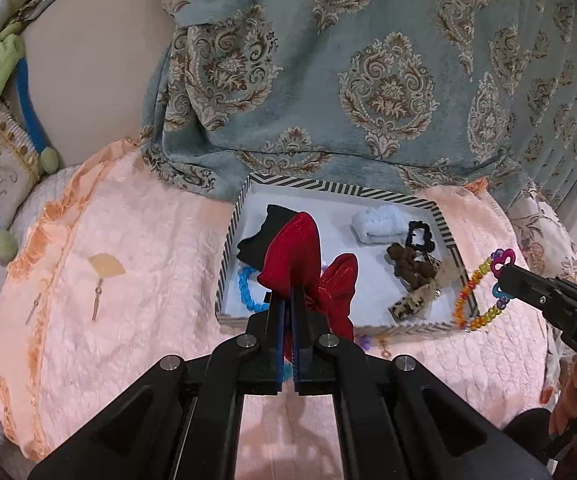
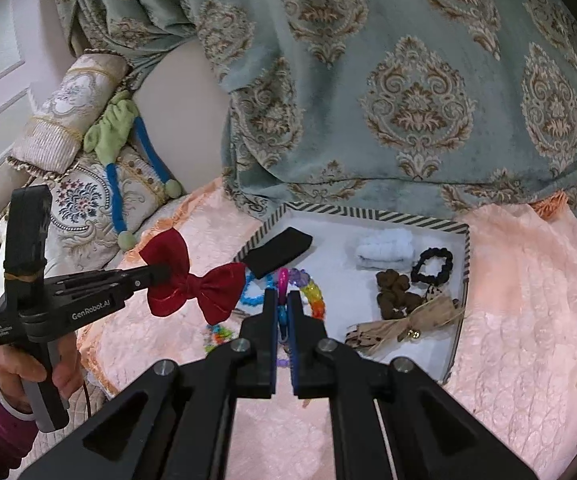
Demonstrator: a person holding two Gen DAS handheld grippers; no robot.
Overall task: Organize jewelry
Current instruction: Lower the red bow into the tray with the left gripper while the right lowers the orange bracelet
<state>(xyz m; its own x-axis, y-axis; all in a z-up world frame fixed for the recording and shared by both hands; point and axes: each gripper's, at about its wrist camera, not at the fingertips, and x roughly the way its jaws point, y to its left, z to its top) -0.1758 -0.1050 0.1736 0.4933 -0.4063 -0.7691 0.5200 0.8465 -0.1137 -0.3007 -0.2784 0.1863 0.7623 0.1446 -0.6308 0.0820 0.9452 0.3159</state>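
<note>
My left gripper is shut on a red velvet bow and holds it above the near left edge of the striped-rim tray. In the right wrist view the bow hangs from the left gripper left of the tray. My right gripper is shut on a multicoloured bead bracelet. In the left wrist view the bracelet dangles from the right gripper over the tray's right rim.
The tray holds a black pad, a white roll, a black scrunchie, brown pieces, a patterned clip and blue beads. Small coloured beads lie on the pink bedspread. A patterned cushion stands behind.
</note>
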